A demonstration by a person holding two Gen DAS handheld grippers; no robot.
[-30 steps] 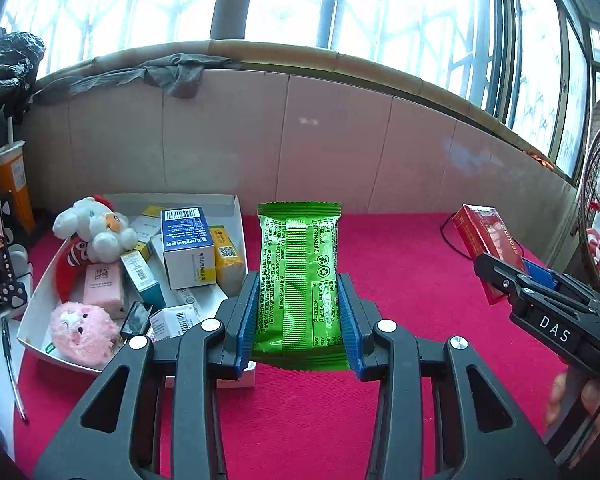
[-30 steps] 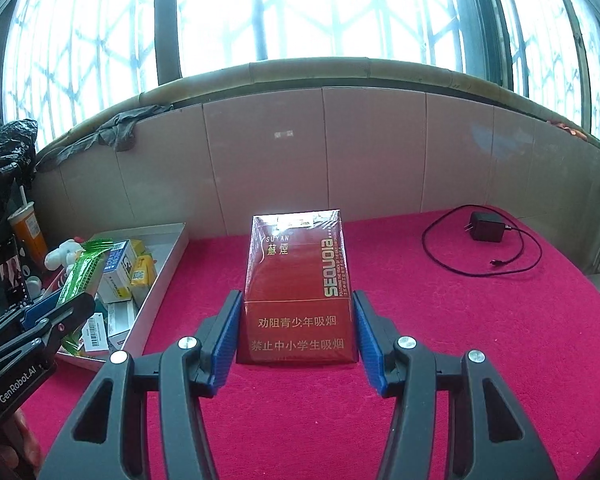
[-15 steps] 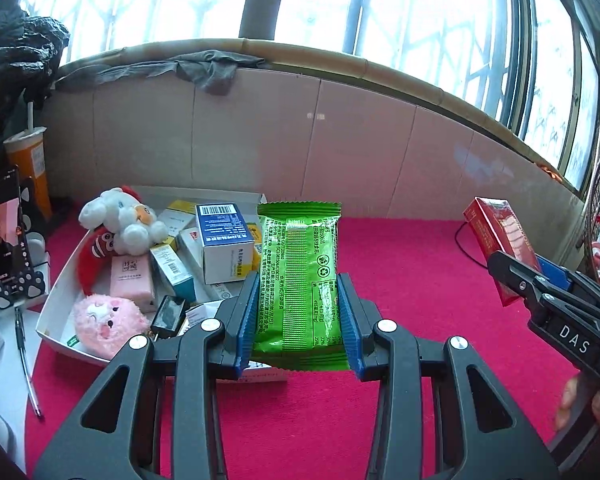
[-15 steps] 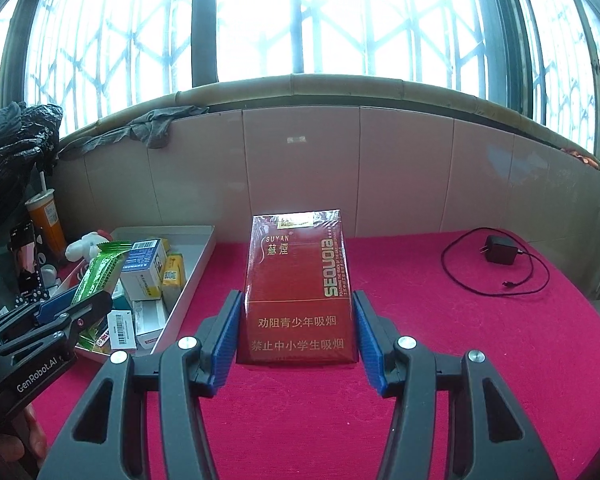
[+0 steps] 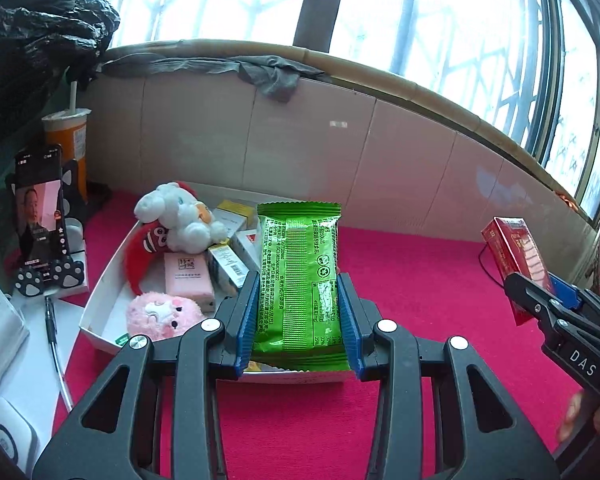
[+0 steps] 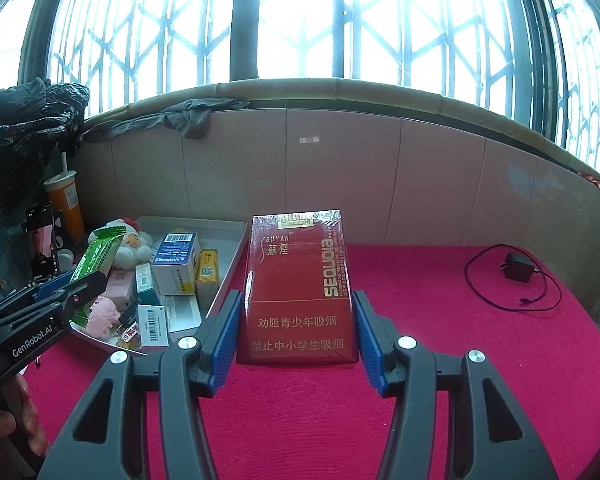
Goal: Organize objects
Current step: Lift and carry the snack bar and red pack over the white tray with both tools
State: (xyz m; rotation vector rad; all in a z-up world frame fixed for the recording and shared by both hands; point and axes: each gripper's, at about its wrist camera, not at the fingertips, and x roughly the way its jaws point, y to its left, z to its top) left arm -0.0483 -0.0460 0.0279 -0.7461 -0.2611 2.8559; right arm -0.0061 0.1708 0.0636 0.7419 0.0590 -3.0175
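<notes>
both carried toward the white tray (image 5: 100, 300) at 9 o'clock: left hand-held gripper (image 5: 298, 312) clamps green snack packet (image 5: 300, 280), right hand-held gripper (image 6: 296, 320) clamps red cigarette carton (image 6: 296, 280); drop-off next.

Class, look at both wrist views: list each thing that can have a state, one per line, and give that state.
Left hand-held gripper: shut on the green foil snack packet, held off the cloth.
Right hand-held gripper: shut on the red cigarette carton.
White cardboard tray: lidless, crowded with boxes and plush toys.
Black smartphone: propped upright, screen lit.
Black charger: lying unplugged.
</notes>
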